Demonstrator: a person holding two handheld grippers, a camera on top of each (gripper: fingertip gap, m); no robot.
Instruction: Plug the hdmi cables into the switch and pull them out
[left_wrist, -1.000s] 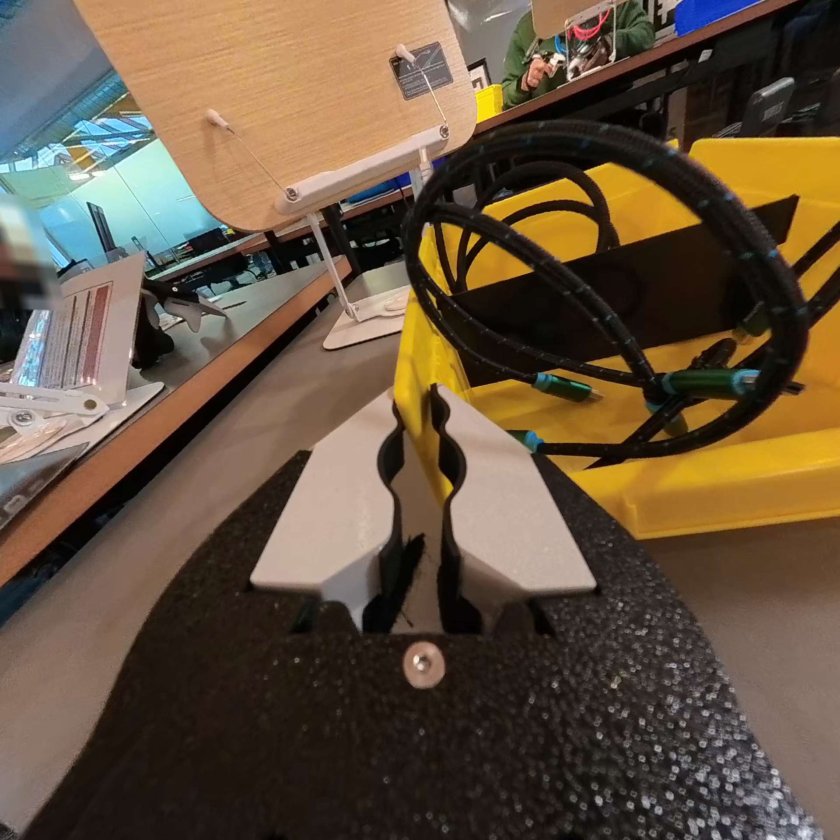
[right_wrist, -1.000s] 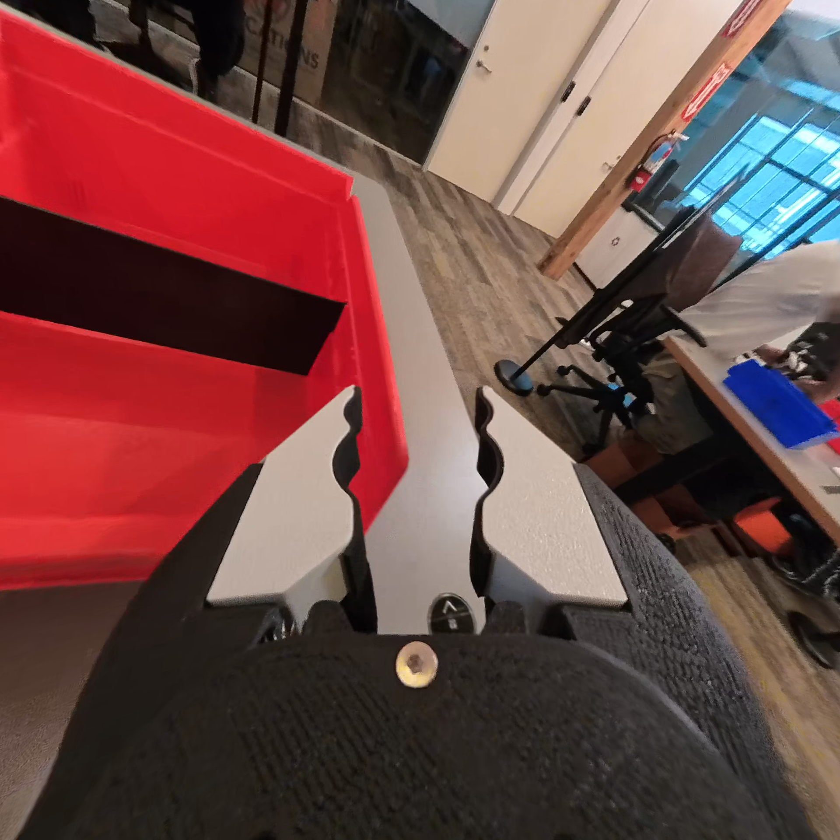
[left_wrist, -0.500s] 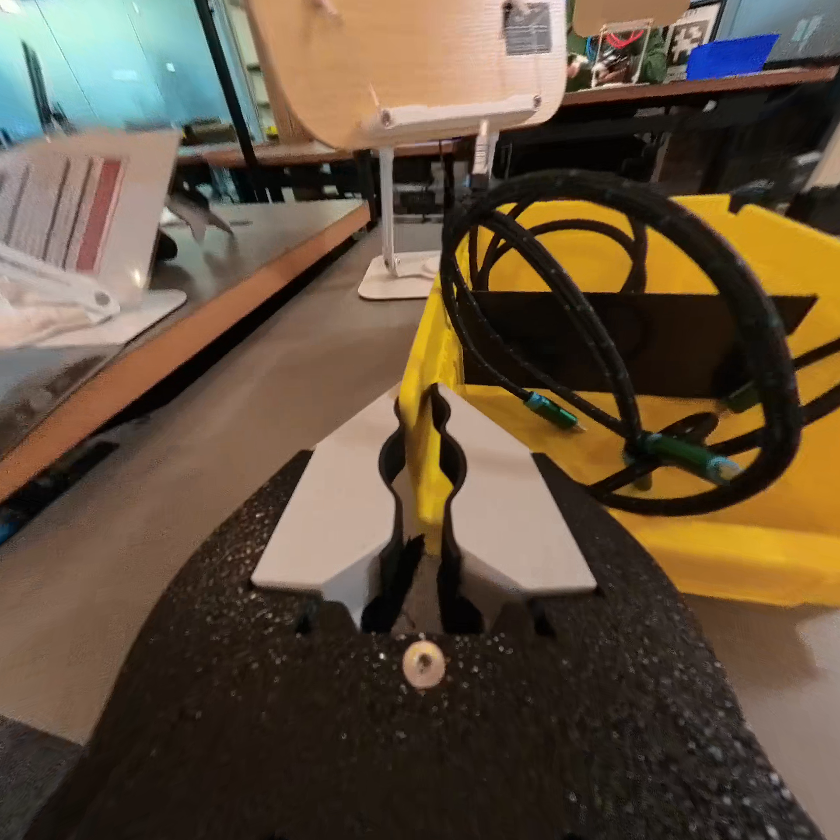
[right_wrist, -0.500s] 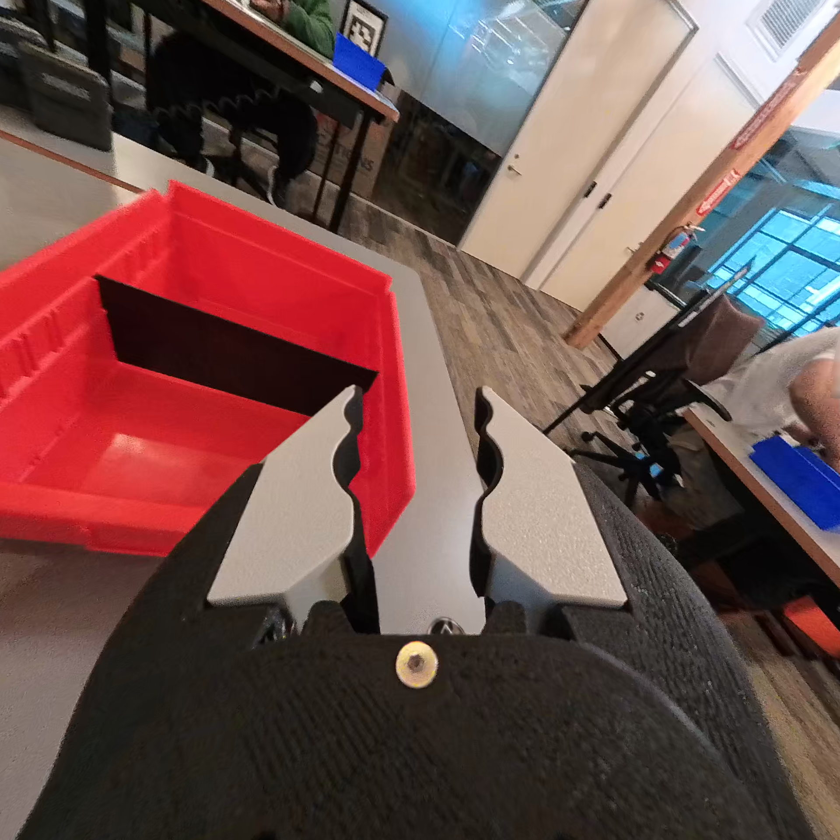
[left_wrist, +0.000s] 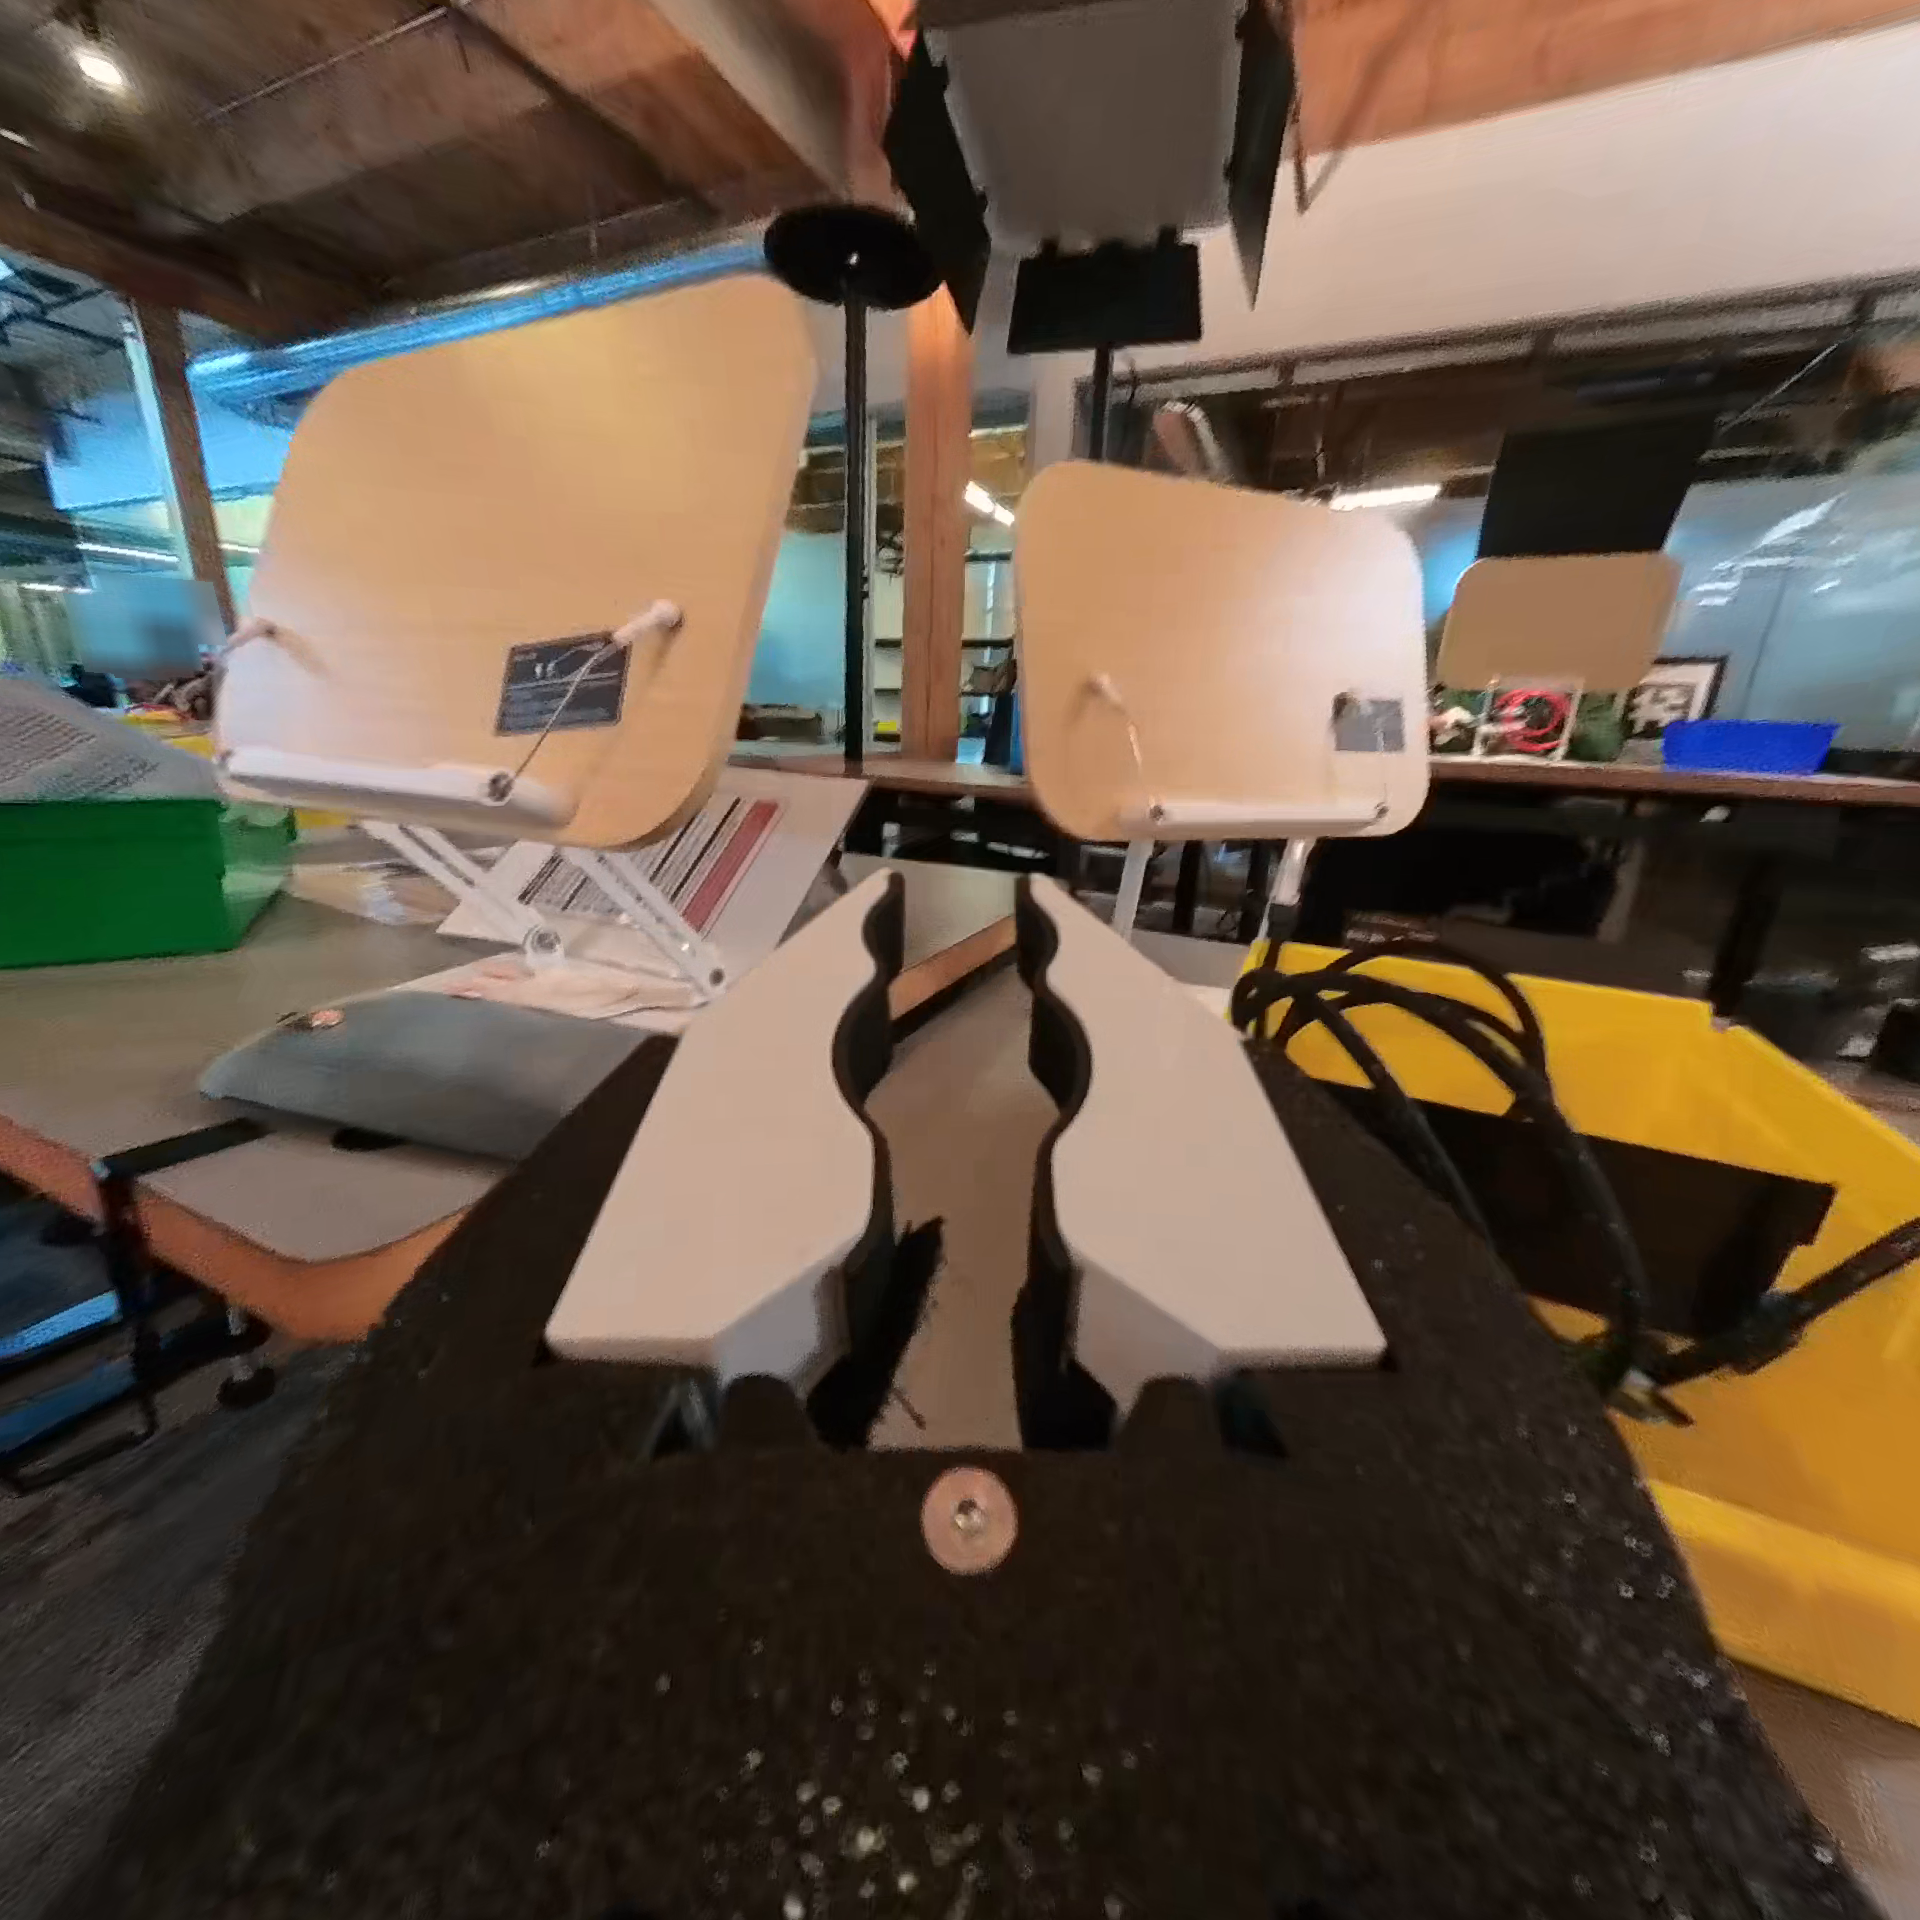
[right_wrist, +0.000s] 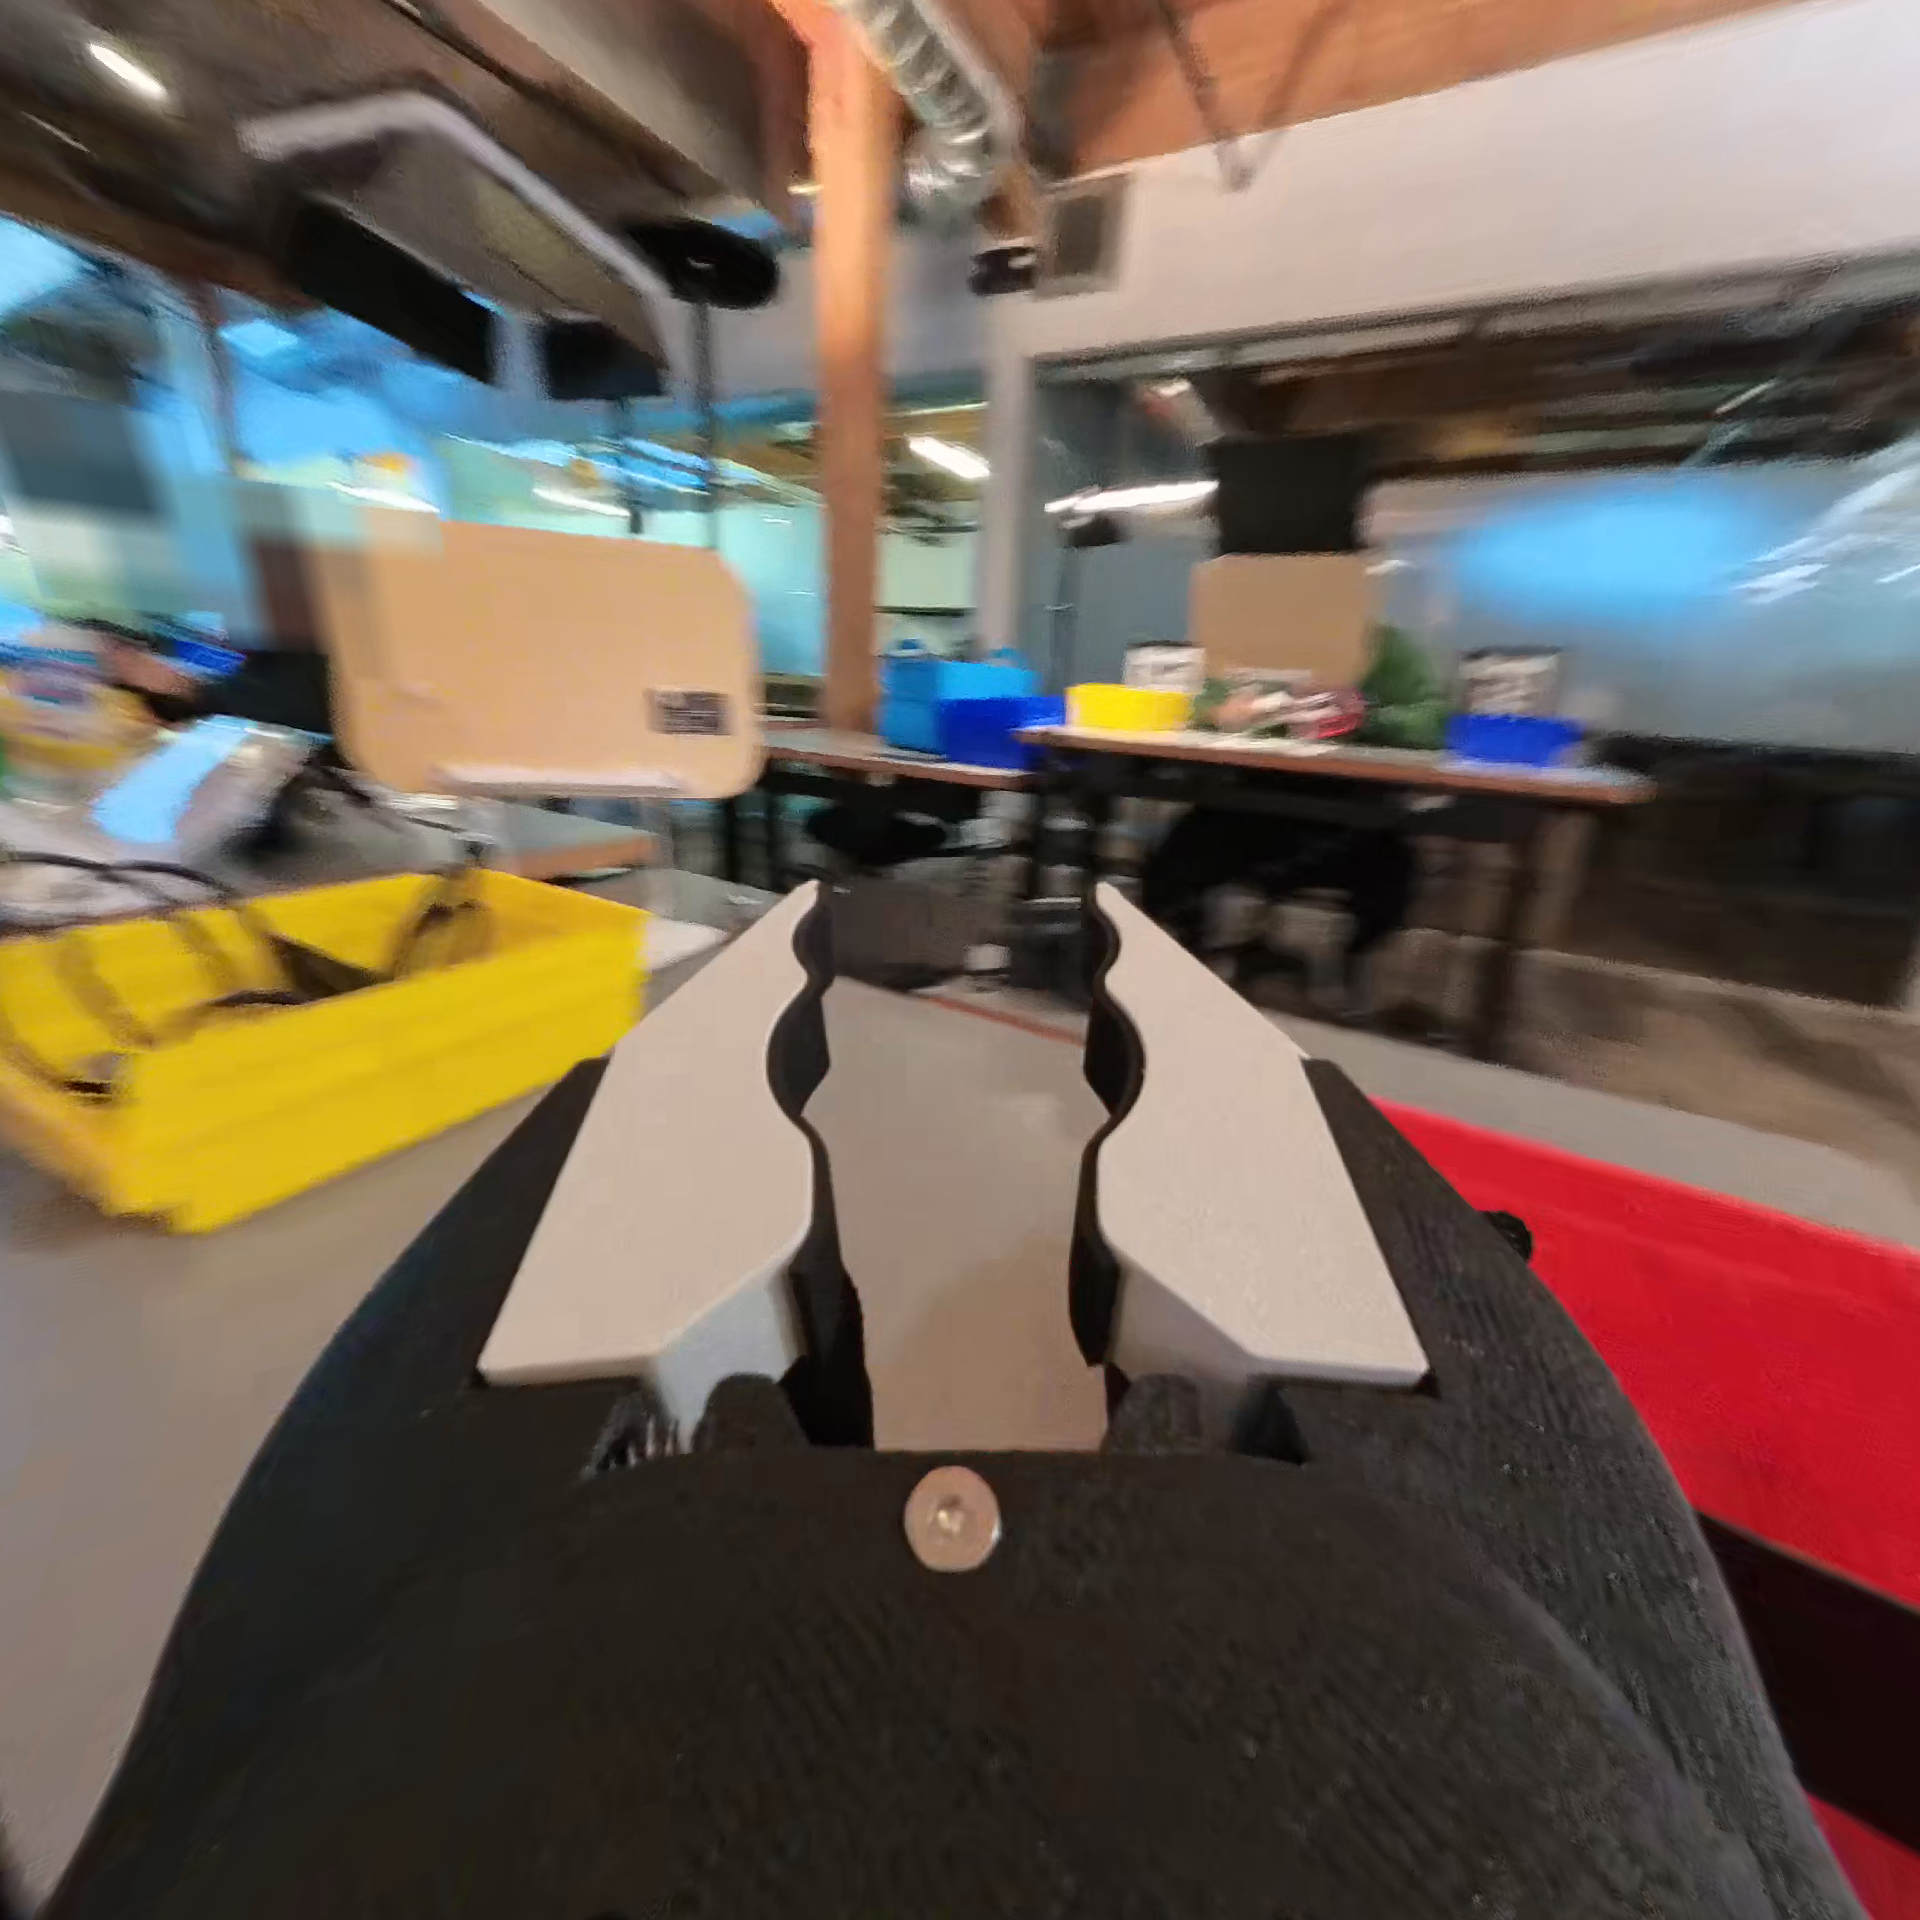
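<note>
Two grippers are hovering above the grey table, and neither is holding anything: the left gripper (left_wrist: 956, 904) is showing a narrow gap between its jaws, while the right gripper (right_wrist: 956, 904) is standing wider apart. One yellow bin (left_wrist: 1766, 1174) is sitting toward the table's far left side, and the hdmi cables (left_wrist: 1538, 1122) are lying coiled inside it, looping above its rim; how many cables there are cannot be told, since the loops are overlapping. One red bin (right_wrist: 1683, 1309) is lying at the table's right side, just beside the right gripper. No switch is showing in either view, so plugging is judged not yet begun. Three wooden stands are appearing in the left wrist view: a large one (left_wrist: 520, 582), a second (left_wrist: 1216, 644) behind the yellow bin, and a third farther back. The likely trouble is the tangle: pulling one loop could be dragging the whole coil, or the bin, across the table. Both views are blurring with motion, so a reach now risks missing a connector.
</note>
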